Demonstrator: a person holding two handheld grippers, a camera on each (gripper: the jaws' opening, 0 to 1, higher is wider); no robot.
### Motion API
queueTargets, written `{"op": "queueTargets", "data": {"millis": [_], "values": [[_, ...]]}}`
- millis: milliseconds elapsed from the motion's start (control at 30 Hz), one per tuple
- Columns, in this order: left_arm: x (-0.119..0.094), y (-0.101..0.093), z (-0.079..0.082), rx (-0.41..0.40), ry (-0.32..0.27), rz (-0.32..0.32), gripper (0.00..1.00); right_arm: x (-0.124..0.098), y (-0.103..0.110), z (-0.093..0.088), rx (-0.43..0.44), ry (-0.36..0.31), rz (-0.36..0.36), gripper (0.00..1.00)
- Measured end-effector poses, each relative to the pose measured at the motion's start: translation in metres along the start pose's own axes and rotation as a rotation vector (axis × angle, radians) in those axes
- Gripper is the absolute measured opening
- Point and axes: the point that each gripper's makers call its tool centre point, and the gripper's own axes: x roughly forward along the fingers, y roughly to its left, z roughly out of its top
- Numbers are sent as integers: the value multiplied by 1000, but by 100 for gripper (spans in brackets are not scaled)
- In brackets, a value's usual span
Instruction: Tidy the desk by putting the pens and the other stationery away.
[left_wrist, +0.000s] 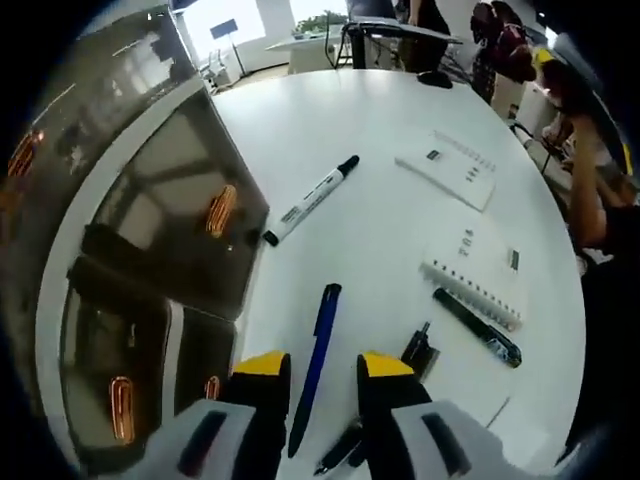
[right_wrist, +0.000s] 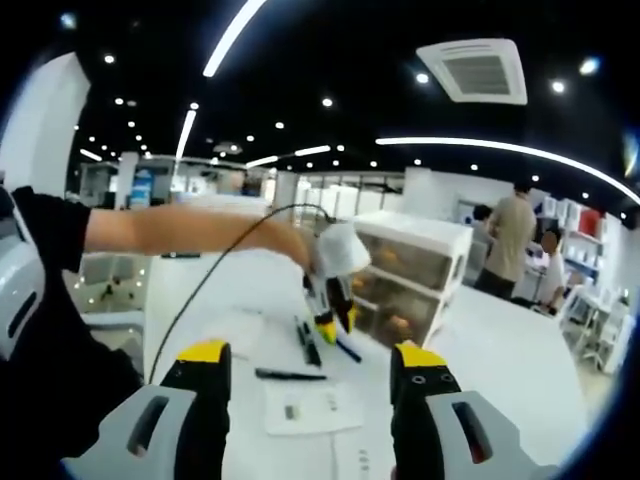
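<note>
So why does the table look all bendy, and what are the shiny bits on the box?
Left gripper view: the fisheye lens curves the white table; the drawer box mirrors the room dimly, orange clips glowing through. Right gripper view: bright ceiling light strips smear into arcs, and distant people look soft.

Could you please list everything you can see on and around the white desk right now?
Blue pen: one, blue, on the desk between the left tool's jaws.
White marker: one, white with black cap, beside the organiser.
Black pen: one, black, by the spiral notebook.
Spiral notebook: one, white, right of centre.
Booklet: one, white, far side.
Binder clip: one, black, near the right jaw.
Drawer organiser: one, clear, white-framed, holding orange paper clips.
Desk: one, white.
Left tool: yellow-tipped, open, over the blue pen.
Right tool: yellow-tipped, open, raised.
</note>
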Motion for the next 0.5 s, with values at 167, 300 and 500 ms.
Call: {"op": "queueTargets", "data": {"millis": [167,300,500], "values": [[4,7,-2,-17,6,2,25,1,0,-1,2,1,2,61],[7,3,-5,-24,21,-17,23,0,-2,-2,8,-4,-2,61],[13,0,-1,-22,29,-35,21,-1,-2,-3,7,-2,-2,61]]}}
